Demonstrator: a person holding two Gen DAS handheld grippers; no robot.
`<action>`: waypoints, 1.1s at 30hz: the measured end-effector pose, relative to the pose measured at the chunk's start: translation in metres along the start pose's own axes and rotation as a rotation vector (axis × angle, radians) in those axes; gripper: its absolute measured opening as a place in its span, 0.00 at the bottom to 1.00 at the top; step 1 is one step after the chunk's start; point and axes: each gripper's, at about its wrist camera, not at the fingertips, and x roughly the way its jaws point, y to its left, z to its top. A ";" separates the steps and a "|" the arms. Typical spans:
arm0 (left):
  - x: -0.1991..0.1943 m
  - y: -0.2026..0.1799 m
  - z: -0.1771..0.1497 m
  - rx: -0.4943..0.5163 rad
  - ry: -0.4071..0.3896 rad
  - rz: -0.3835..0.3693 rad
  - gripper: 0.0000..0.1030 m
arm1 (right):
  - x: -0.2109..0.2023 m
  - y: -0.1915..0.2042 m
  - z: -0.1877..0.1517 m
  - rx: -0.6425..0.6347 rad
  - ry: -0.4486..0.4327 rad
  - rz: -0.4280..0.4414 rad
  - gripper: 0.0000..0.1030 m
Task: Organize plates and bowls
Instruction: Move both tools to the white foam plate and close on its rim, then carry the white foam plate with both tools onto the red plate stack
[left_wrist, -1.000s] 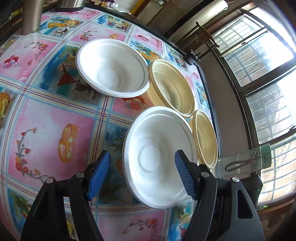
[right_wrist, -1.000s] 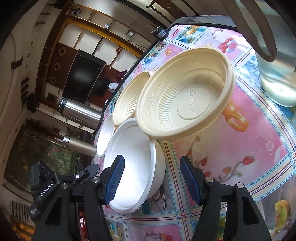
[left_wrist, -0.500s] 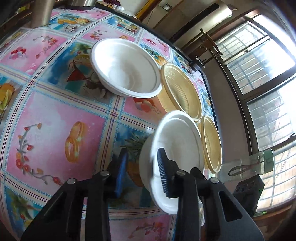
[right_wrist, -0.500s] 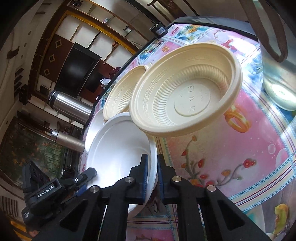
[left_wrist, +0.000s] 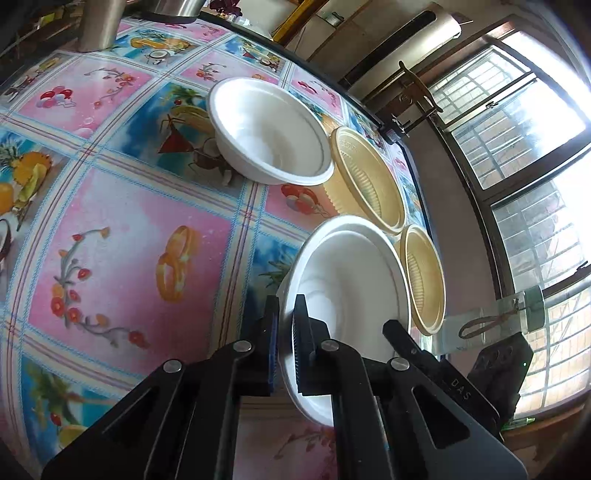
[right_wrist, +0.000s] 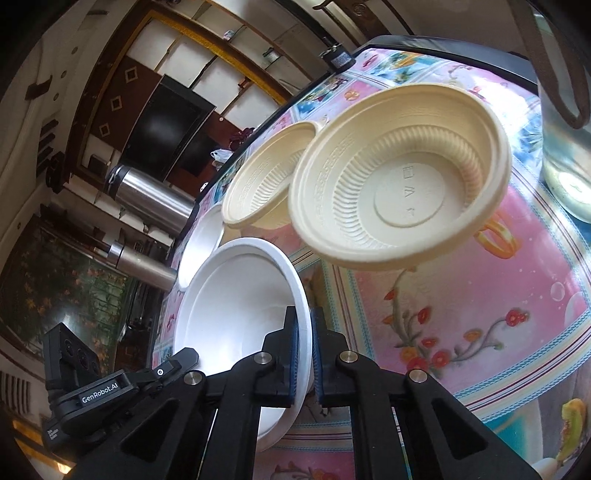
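Far white bowl (right_wrist: 201, 247) in right view mostly hidden behind near white bowl (right_wrist: 236, 306) & cream bowl (right_wrist: 266, 177). Steel flask (left_wrist: 98, 22) cut off by top edge, left view. Clear bottle (right_wrist: 565, 110) cut by right edge. Bowl rim hidden btwn fingers (left_wrist: 303, 354).

Setting: home dining or living room. Evidence: table under a patterned oilcloth (left_wrist: 122, 236) printed with fruit and flowers; 2 steel vacuum flasks (right_wrist: 147, 199); dark television (right_wrist: 166, 136) against wood-panelled shelving; barred window (left_wrist: 517, 122); disposable white bowl (left_wrist: 269, 133) and cream bowl (right_wrist: 399, 170) laid out.
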 end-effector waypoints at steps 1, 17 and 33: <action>-0.001 0.001 -0.002 0.002 0.005 0.005 0.04 | 0.000 0.002 -0.001 -0.009 -0.002 0.001 0.07; -0.058 0.053 -0.042 -0.018 -0.037 0.069 0.05 | 0.002 0.035 -0.061 -0.035 -0.008 0.081 0.08; -0.123 0.100 -0.076 0.018 -0.106 0.067 0.06 | -0.012 0.081 -0.128 -0.048 0.047 0.116 0.08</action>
